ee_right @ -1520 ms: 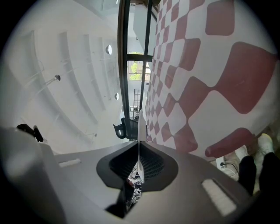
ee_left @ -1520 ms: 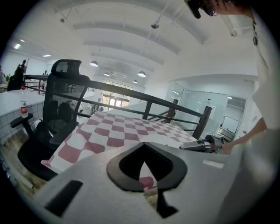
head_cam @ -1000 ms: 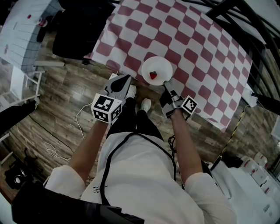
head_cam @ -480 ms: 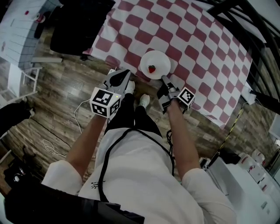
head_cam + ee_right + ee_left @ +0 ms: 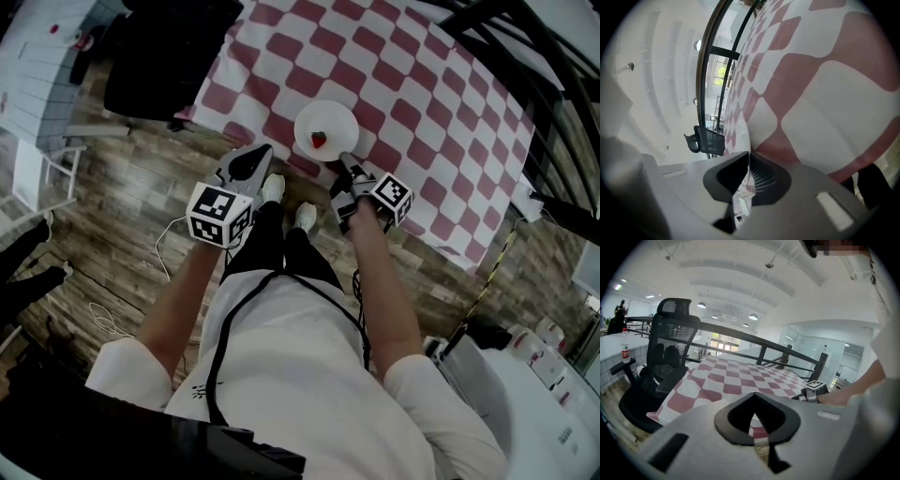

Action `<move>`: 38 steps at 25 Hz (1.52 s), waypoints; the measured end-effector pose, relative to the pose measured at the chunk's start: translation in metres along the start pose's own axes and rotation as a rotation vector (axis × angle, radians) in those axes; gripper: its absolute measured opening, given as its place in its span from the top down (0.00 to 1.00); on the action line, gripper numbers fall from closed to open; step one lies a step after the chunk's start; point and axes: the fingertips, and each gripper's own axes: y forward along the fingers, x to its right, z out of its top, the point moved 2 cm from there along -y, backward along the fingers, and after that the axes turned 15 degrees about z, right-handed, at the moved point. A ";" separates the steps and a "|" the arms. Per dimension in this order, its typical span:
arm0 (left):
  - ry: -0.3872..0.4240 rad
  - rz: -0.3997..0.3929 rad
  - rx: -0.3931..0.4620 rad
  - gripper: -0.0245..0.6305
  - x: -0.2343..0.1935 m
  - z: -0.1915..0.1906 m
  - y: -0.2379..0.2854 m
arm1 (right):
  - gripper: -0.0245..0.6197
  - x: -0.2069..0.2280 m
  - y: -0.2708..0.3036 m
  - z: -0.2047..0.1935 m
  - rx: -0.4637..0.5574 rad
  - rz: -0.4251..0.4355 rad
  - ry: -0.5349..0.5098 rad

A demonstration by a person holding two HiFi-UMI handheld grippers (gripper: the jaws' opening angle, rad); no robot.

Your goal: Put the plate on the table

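Observation:
A white plate point(image 5: 330, 120) with a red strawberry point(image 5: 319, 140) on it sits at the near edge of the red-and-white checked tablecloth point(image 5: 422, 103). My right gripper point(image 5: 343, 161) grips the plate's near rim. In the right gripper view a thin white edge point(image 5: 745, 178) shows pinched between the jaws, which have just eased open slightly. My left gripper point(image 5: 260, 152) hangs over the wooden floor just short of the table, left of the plate. Its jaws meet at the tips point(image 5: 752, 409) with nothing in them.
A black office chair point(image 5: 159, 56) stands at the table's left end. A black metal railing point(image 5: 525, 47) runs along the far side. A white cable point(image 5: 173, 248) lies on the floor, and a white unit point(image 5: 544, 394) stands at the lower right.
My right gripper and the plate have shifted a little farther in over the table's edge and lower. The left gripper has hardly moved.

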 end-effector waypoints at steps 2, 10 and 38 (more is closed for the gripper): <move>0.002 -0.001 -0.002 0.95 -0.002 0.002 0.001 | 0.93 0.000 0.001 0.001 -0.005 -0.025 -0.008; 0.014 0.000 0.012 0.95 -0.002 0.016 0.006 | 0.92 0.000 0.002 0.003 -0.018 -0.082 -0.021; 0.041 0.012 0.048 0.95 0.017 0.048 0.004 | 0.70 -0.014 -0.001 0.005 -0.145 -0.033 -0.080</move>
